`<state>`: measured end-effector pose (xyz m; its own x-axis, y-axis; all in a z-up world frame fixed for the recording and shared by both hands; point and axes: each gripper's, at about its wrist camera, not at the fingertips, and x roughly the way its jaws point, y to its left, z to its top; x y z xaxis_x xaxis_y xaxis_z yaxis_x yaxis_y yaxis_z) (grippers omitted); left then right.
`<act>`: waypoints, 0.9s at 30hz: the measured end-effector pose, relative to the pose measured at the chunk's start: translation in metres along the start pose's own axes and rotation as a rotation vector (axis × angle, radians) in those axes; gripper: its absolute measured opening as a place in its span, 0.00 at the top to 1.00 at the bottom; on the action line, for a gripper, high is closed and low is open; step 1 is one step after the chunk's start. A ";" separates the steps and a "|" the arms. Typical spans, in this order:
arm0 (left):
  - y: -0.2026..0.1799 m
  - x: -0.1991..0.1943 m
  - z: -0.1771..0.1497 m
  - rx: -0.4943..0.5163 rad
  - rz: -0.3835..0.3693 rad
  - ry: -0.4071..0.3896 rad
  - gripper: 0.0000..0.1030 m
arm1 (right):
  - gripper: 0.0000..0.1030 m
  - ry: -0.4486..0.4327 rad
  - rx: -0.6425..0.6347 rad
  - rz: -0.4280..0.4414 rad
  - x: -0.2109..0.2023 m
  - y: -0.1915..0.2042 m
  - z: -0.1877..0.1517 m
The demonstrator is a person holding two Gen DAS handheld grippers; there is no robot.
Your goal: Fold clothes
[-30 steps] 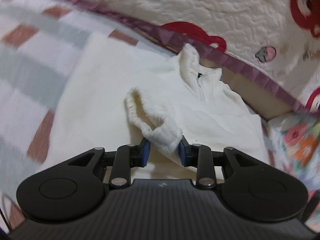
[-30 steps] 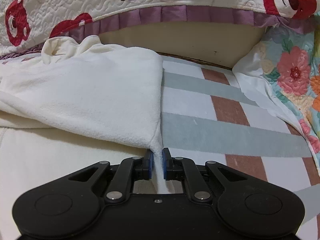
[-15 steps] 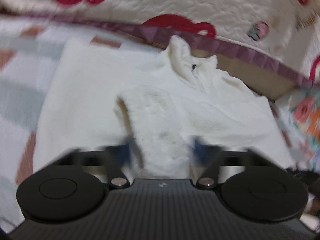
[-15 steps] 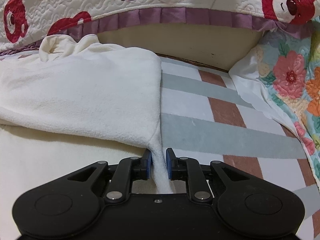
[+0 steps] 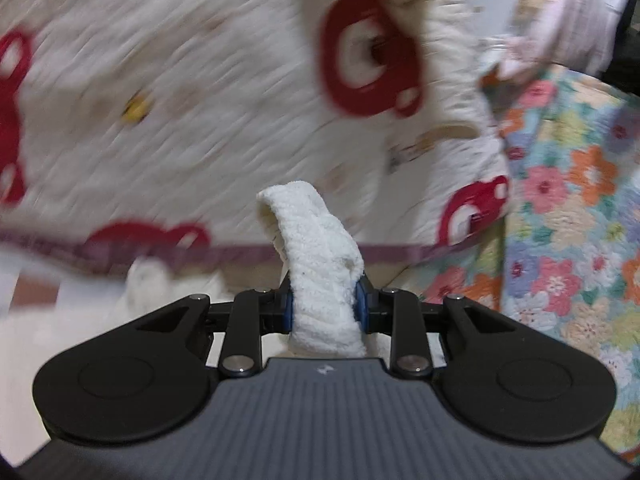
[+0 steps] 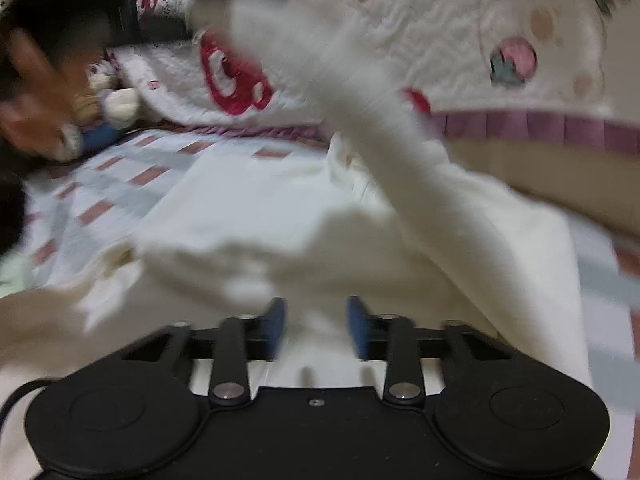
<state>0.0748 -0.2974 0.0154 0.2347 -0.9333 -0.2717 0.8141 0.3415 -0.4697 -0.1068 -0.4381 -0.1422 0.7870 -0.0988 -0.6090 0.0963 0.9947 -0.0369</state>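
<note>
Rising upright between the left gripper's (image 5: pixel 324 307) clamped fingers, the white fleece sleeve (image 5: pixel 316 248) ran lengthwise away from them, its cuff curling over on top. Earlier it drooped toward the bed. The right gripper (image 6: pixel 316 326), which had pinched the hem, stood open above the fleece top (image 6: pixel 460 240).

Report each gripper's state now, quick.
Left gripper: shut on the white fleece sleeve cuff.
Right gripper: open, jaws apart, holding nothing; the white fleece garment lies beyond it.
</note>
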 end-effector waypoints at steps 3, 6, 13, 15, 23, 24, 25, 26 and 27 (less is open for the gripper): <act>-0.024 0.003 0.003 0.064 -0.026 -0.029 0.74 | 0.49 -0.025 -0.065 -0.170 0.032 0.001 0.002; -0.031 0.003 -0.004 0.087 -0.029 -0.031 0.74 | 0.49 -0.031 -0.055 -0.240 0.046 -0.009 0.001; -0.002 -0.007 -0.024 -0.004 -0.016 -0.039 0.74 | 0.47 -0.025 0.043 -0.265 0.055 -0.033 -0.002; 0.007 -0.007 -0.027 -0.046 -0.027 -0.038 0.74 | 0.44 -0.023 0.071 -0.272 0.058 -0.040 -0.002; 0.018 -0.018 -0.037 -0.082 -0.023 -0.044 0.74 | 0.45 0.002 0.196 -0.305 0.084 -0.058 0.000; 0.019 -0.021 -0.039 -0.087 -0.020 -0.043 0.74 | 0.45 0.016 0.212 -0.295 0.080 -0.056 0.002; 0.021 -0.022 -0.042 -0.089 -0.001 -0.025 0.73 | 0.44 0.029 0.229 -0.285 0.075 -0.055 0.004; 0.024 -0.024 -0.045 -0.091 0.018 -0.008 0.73 | 0.44 0.041 0.253 -0.266 0.066 -0.053 0.006; 0.026 -0.025 -0.048 -0.093 0.038 0.011 0.73 | 0.44 0.046 0.278 -0.247 0.055 -0.049 0.006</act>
<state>0.0648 -0.2598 -0.0305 0.2581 -0.9186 -0.2992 0.7518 0.3855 -0.5350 -0.0648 -0.4926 -0.1686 0.6921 -0.3270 -0.6435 0.4465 0.8944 0.0256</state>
